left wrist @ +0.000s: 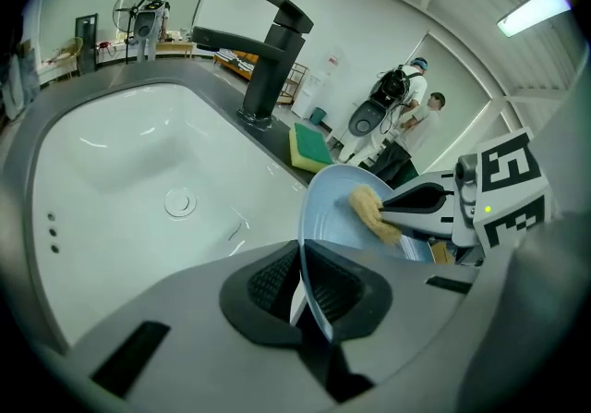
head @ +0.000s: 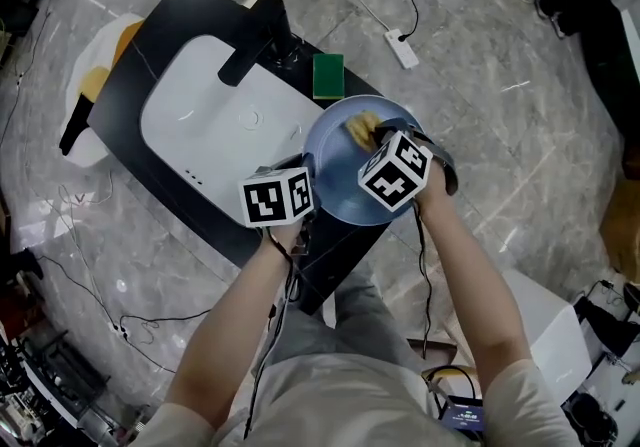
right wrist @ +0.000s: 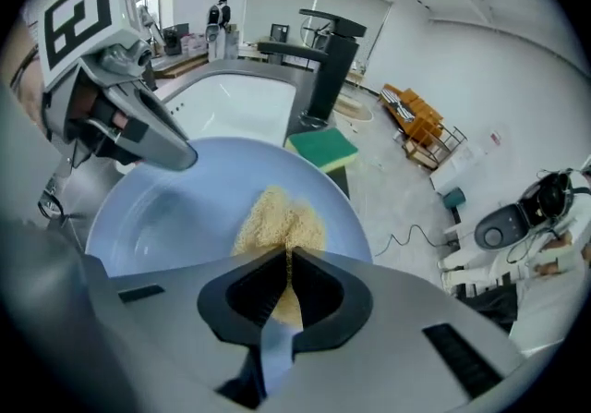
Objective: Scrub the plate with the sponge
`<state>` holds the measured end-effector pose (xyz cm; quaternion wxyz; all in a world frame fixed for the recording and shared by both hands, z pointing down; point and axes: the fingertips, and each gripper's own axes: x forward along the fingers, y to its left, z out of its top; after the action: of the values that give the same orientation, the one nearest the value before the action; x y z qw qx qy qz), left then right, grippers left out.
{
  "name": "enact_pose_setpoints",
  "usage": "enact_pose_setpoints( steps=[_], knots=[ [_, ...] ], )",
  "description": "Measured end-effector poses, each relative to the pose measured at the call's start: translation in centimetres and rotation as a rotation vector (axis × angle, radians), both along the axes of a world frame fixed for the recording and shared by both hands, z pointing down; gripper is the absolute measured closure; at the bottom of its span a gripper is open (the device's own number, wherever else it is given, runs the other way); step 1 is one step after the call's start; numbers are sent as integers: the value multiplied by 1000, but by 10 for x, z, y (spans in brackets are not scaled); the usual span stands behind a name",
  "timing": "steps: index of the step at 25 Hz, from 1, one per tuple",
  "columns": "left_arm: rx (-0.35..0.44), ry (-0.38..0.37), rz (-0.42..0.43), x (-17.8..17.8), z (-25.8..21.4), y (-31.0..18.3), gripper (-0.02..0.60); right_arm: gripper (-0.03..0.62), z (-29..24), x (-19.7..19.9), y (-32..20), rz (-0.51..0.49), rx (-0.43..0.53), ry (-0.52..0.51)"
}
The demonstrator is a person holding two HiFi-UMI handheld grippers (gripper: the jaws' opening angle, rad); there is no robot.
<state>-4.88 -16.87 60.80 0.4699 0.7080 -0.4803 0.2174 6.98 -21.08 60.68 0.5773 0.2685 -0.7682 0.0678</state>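
Note:
A light blue plate (head: 335, 157) is held tilted over the black counter's right end, beside the white sink (head: 200, 120). My left gripper (head: 303, 175) is shut on the plate's near rim (left wrist: 319, 217), which runs edge-on between its pads. My right gripper (head: 372, 138) is shut on a yellow sponge (head: 361, 126) and presses it against the plate's inner face. In the right gripper view the sponge (right wrist: 277, 217) spreads out on the plate (right wrist: 157, 217) just beyond the jaws. The left gripper view shows the sponge (left wrist: 373, 212) at the tip of the right gripper (left wrist: 392, 212).
A green and yellow sponge (head: 328, 75) lies on the counter behind the plate, right of the black faucet (head: 256, 39). A power strip (head: 403, 48) and cables lie on the floor. People stand far back in the room (left wrist: 411, 111).

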Motion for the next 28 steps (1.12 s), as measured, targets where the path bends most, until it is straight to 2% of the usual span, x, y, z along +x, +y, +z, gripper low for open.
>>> enact_pose_setpoints(
  steps=[5,8,12,16,21,24,28],
  knots=[
    [10,-10,-6,-2,-1,1,555,553,-4,53,25,20,-26,92],
    [12,-12,-9,-2,-1,1,555,553,-6,60,63,-18,-74,110],
    [13,-18,-9,-2,-1,1,555,553,-6,33,123,-126,-156,89],
    [25,-40,5,-3,0,3,555,553,3,-14,149,-213,-143,29],
    [17,-34,44,-2,-1,7,555,551,5,-58,131,-224,-117,-77],
    [7,-16,58,-3,-2,10,557,551,3,-64,97,-171,-81,-90],
    [20,-22,83,-1,-1,12,554,551,2,-57,45,-48,0,-74]
  ],
)
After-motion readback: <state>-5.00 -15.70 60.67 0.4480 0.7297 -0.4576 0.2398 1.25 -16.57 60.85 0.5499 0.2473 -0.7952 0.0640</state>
